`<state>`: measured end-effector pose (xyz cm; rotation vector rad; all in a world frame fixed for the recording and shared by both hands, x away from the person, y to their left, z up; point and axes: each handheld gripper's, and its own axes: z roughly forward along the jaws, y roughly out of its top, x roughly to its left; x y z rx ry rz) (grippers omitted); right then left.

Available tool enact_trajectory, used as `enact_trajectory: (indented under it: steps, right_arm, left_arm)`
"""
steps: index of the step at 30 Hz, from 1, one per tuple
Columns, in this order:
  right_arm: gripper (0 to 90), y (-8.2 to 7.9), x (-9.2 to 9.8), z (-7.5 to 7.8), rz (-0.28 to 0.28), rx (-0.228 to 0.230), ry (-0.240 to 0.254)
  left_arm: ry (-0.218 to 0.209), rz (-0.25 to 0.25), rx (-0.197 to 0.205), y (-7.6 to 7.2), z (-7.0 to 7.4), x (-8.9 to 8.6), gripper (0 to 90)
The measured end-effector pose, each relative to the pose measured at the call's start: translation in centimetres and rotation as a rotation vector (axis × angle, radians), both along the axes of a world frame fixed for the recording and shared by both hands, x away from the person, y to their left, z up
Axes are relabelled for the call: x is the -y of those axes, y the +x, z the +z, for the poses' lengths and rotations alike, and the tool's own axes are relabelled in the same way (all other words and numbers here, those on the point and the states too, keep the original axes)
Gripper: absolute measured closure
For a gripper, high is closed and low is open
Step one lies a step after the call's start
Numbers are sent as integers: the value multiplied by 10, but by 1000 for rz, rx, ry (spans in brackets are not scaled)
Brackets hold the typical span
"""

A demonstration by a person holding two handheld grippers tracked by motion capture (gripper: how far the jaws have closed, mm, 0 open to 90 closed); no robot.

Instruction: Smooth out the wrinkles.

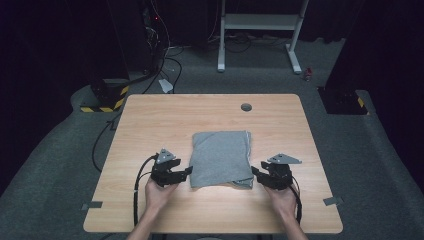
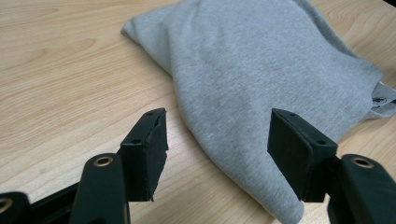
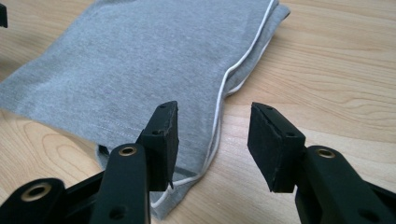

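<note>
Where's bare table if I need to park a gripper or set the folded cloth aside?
Bare wood lies all around the grey folded cloth on the table: the wide far strip up to the round hole and both side margins. Crowded: the cloth's near corners, where the open left gripper and right gripper flank it.

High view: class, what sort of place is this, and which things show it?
Probably a recording lab or studio, not a home: one bare wooden table on grey carpet, dark curtained surroundings, cables across the floor, and a white metal stand behind. A folded grey garment lies between hand-held tongs.
</note>
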<state>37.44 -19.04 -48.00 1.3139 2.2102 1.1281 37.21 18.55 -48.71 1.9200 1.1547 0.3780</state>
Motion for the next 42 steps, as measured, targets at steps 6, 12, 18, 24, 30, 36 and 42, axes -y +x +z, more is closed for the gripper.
enact_trajectory:
  steps: [6, 12, 18, 24, 30, 36, 42]
  right_arm:
    - [516, 0, 7, 2, -9, 9, 11]
    - [509, 0, 14, 3, -24, 14, 20]
    - [510, -3, 21, 4, -43, 21, 33]
    - [505, -3, 31, 4, -66, 21, 46]
    - [501, -3, 38, 2, -89, 11, 52]
    - [498, -3, 44, -1, -104, 5, 49]
    - [491, -1, 51, -6, -133, -6, 38]
  left_arm:
    - [-22, 23, 14, -1, 3, -6, 375]
    - [-27, 38, 21, -2, 4, -11, 373]
    - [-38, 57, 33, -5, 5, -18, 373]
    - [-42, 92, 23, -8, 1, -31, 373]
    - [-36, 122, 10, -9, -3, -41, 373]
    - [-31, 144, 6, -10, -7, -49, 374]
    - [-2, 177, -7, -9, -14, -55, 374]
